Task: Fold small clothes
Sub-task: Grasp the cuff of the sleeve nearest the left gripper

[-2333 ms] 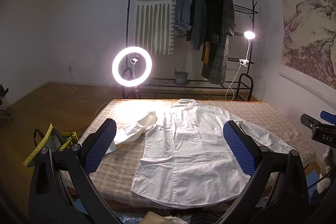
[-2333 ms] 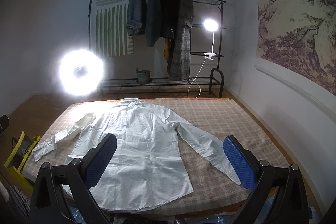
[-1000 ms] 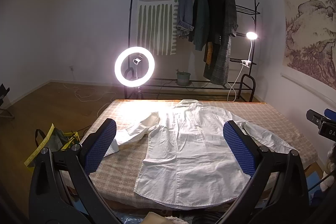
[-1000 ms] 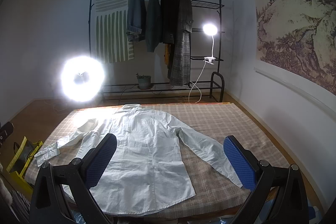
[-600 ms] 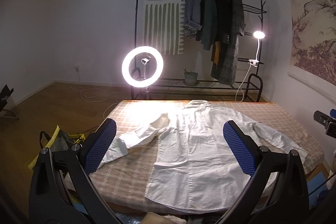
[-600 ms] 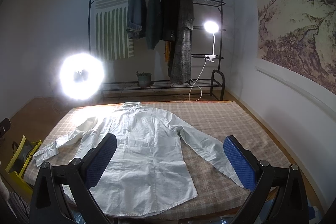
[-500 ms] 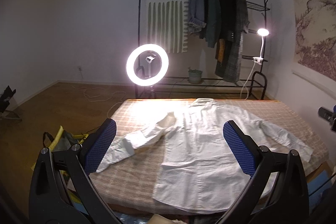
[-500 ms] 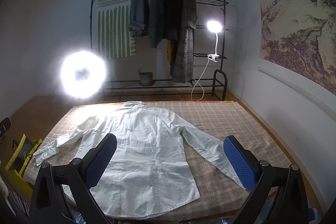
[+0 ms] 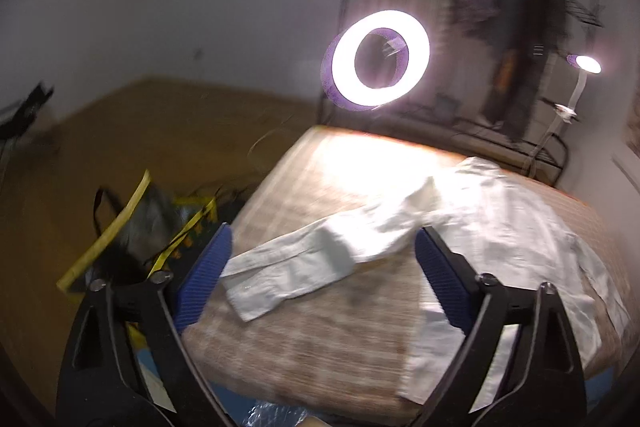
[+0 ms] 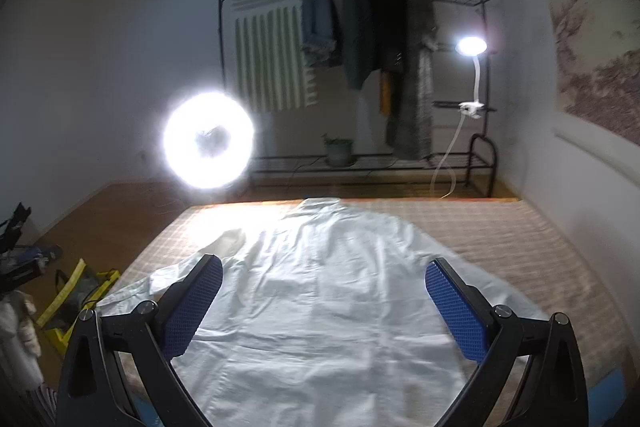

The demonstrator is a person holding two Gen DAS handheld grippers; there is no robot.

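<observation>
A white long-sleeved shirt (image 10: 320,291) lies spread flat on the checked bed cover (image 10: 520,247), collar at the far end. Its left sleeve (image 9: 312,259) stretches toward the bed's left edge, cuff nearest me. My left gripper (image 9: 320,275) is open and empty, hovering just above that sleeve and cuff. My right gripper (image 10: 324,303) is open and empty, above the shirt's body near the hem. The shirt's body also shows at the right of the left wrist view (image 9: 500,227).
A bright ring light (image 9: 380,57) stands beyond the bed's far left corner. A clothes rack (image 10: 360,47) with hanging garments and a clip lamp (image 10: 472,47) lines the back wall. A yellow-strapped bag (image 9: 136,223) sits on the wooden floor left of the bed.
Both grippers have come closer to the bed. The left one swung left and down over the left sleeve. The right one moved left over the shirt's body. The shirt has not moved.
</observation>
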